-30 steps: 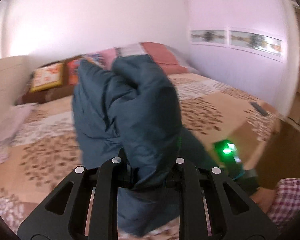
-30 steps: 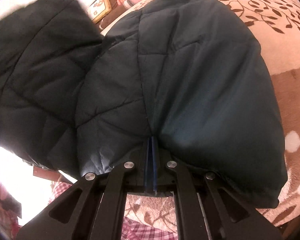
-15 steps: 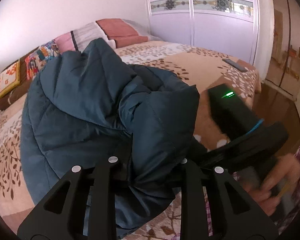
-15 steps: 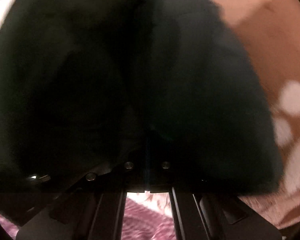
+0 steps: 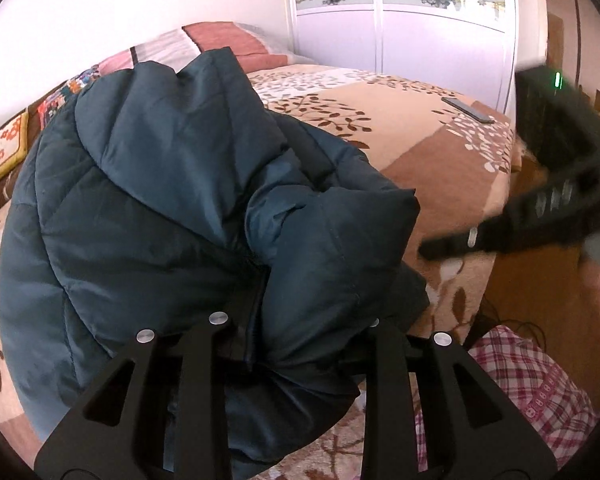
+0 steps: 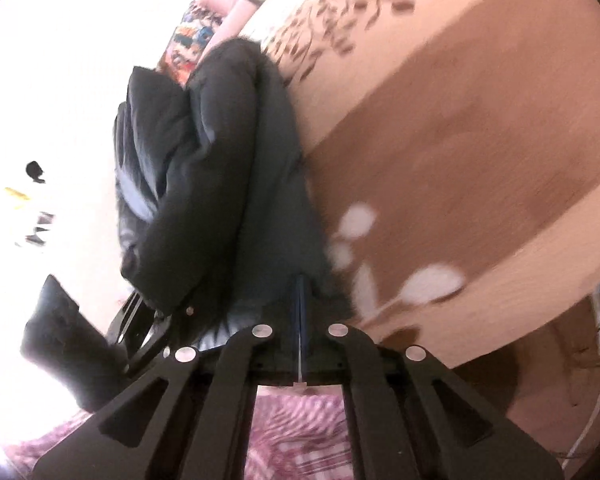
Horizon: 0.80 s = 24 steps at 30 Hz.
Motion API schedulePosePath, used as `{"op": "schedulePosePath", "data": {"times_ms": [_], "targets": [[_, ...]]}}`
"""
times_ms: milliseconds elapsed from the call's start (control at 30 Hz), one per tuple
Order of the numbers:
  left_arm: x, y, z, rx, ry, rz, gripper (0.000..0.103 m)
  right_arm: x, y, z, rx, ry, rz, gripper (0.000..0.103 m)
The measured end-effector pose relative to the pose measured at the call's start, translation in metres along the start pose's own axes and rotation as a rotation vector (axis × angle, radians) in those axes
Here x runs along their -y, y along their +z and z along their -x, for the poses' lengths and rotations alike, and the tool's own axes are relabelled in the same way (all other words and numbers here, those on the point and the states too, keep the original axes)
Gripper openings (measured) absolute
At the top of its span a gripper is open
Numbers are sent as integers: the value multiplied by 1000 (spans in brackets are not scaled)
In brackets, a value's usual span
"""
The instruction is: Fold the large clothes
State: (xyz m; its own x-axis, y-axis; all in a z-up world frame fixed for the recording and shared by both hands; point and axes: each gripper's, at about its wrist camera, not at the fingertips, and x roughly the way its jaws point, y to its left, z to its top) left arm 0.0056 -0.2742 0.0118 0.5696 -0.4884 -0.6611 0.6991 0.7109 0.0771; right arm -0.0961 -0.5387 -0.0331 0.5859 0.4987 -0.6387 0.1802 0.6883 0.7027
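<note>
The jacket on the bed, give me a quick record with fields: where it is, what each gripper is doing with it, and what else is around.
item: dark teal quilted jacket, bunched up
surface: bed with leaf-patterned cover
left gripper: jaws opening, a fold of the jacket between them
right gripper: shut, pulled away to the jacket's right; whether it pinches cloth cannot be told
also on bed: phone near the far corner, pillows at the head
behind: white wardrobe
</note>
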Motion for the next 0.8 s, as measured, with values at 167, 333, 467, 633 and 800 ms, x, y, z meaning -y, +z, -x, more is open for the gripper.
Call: {"op": "schedulePosePath", "data": {"times_ms": [167,333,467,633,800], "targets": [[-4,5,1,-9,-29,34,37,-46,17,32,89,-23,129,1],[-2,9,4,-20,-87,45,55,-97,50,-5,14,52,209,1],[5,10,7,-21,-117,26,72,-130,68,-36,-87,111,234,1],[9,13,14,-27,-151,36,77,-153,92,-71,-163,-10,269,1],[2,11,39,-27,-237,95,77,-133,107,-93,-169,-150,217,0]]}}
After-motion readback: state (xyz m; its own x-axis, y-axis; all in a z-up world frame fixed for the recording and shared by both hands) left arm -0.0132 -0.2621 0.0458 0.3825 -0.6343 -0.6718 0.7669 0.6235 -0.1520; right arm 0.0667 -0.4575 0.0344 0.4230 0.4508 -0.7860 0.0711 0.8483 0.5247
